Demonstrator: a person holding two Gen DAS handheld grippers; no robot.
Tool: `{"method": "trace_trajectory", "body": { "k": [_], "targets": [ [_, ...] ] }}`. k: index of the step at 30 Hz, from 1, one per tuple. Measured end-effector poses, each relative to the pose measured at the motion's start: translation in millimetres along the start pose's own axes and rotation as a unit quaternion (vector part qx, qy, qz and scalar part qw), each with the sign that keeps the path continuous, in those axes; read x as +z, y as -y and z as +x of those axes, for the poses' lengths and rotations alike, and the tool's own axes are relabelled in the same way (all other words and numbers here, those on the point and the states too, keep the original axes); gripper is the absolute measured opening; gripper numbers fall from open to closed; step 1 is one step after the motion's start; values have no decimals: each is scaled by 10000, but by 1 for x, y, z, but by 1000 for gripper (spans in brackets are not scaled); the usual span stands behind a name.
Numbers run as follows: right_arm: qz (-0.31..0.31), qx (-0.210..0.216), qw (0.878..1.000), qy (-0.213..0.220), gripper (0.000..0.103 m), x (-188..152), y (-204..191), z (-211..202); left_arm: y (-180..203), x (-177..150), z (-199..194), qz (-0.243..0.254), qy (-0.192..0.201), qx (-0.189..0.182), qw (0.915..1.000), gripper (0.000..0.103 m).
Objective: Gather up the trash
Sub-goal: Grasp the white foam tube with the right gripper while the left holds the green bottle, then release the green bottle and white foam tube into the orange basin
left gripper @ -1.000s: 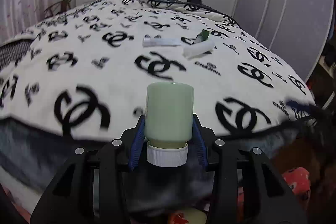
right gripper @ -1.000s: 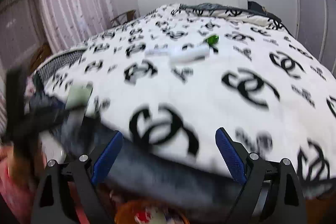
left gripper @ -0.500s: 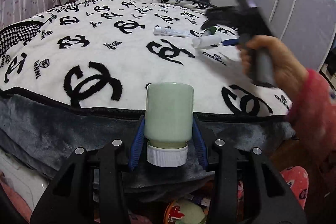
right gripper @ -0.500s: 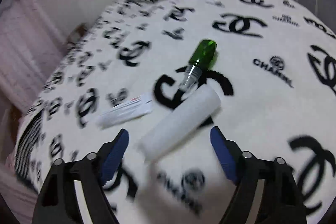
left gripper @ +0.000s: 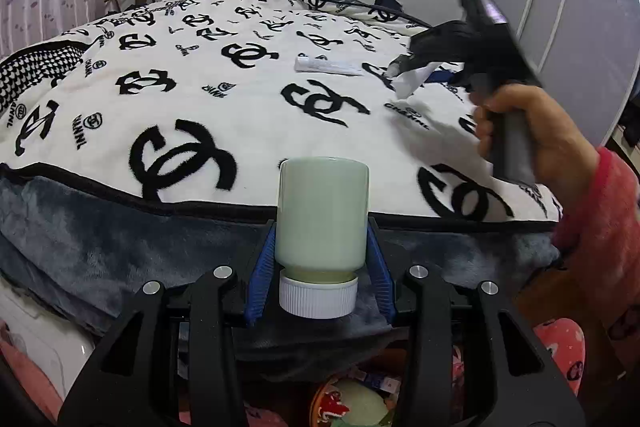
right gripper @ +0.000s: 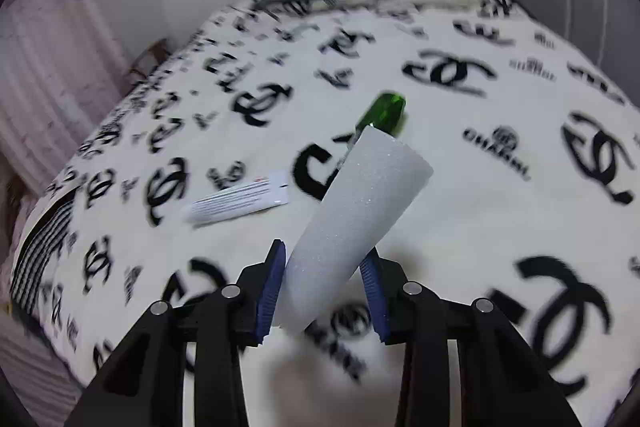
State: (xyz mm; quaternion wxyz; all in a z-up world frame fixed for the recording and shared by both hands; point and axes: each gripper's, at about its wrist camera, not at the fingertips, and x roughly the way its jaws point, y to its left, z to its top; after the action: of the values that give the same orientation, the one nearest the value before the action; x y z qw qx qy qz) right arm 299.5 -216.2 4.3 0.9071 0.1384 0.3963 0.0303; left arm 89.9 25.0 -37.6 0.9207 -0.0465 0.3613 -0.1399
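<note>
The foam tube [right gripper: 352, 227], loose on the bed [right gripper: 460, 207] a moment ago beside the green bottle [right gripper: 386, 111], is now being pinched as the right tool [right gripper: 324, 291] closes – one more piece is judged collected – while the pale bottle [left gripper: 322, 215] is gripped by the left tool [left gripper: 320, 279].

The white blanket [left gripper: 248, 115] carries the only readable print: the word "CHANEL" in black capitals, repeated beside small round emblems, among large interlocking double-C logos. In the left wrist view one such word stands at about 3 o'clock from centre (partly blurred), another at 9 o'clock near the blanket's left edge. In the right wrist view it reads at 3 o'clock. The flat white tube [right gripper: 240, 201] lying on the blanket bears lines of fine print, too small to read.
</note>
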Motion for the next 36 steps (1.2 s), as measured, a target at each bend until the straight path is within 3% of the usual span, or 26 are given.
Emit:
{"method": "trace_trajectory", "body": {
  "k": [6,10,14,19,23,26,29,32,34,36],
  "targets": [
    [-633,393,9957,550,37,-42,10,-92,17,-11,-16,138,16,-43,9999,42],
    [-1183,513,9886,781,37,-98,21,-155,31,-24,-25,267,-72,-159,9995,42],
    [-1510,687,9835,726,37,-157,31,-195,46,-45,-26,425,-290,-298,9982,42],
    [-1869,664,9787,528,37,-223,36,-215,60,-77,-14,581,-759,-418,9945,42],
    [-2011,709,9769,-133,37,-278,42,-196,63,-113,15,543,-1413,-516,9871,42],
    [-2010,723,9727,-902,37,-318,49,-155,65,-142,47,516,-1987,-516,9773,42],
    [-1977,712,9622,-1735,37,-353,54,-104,64,-176,91,381,-2711,-540,9603,42],
    [-1905,738,9444,-2575,38,-382,60,-59,61,-208,134,345,-3349,-282,9412,42],
    [-1781,677,9369,-2932,43,-392,67,-38,58,-221,151,276,-3675,-122,9295,42],
    [-1585,587,9312,-3228,76,-399,77,-22,55,-231,162,250,-3915,65,9198,47]
  ]
}}
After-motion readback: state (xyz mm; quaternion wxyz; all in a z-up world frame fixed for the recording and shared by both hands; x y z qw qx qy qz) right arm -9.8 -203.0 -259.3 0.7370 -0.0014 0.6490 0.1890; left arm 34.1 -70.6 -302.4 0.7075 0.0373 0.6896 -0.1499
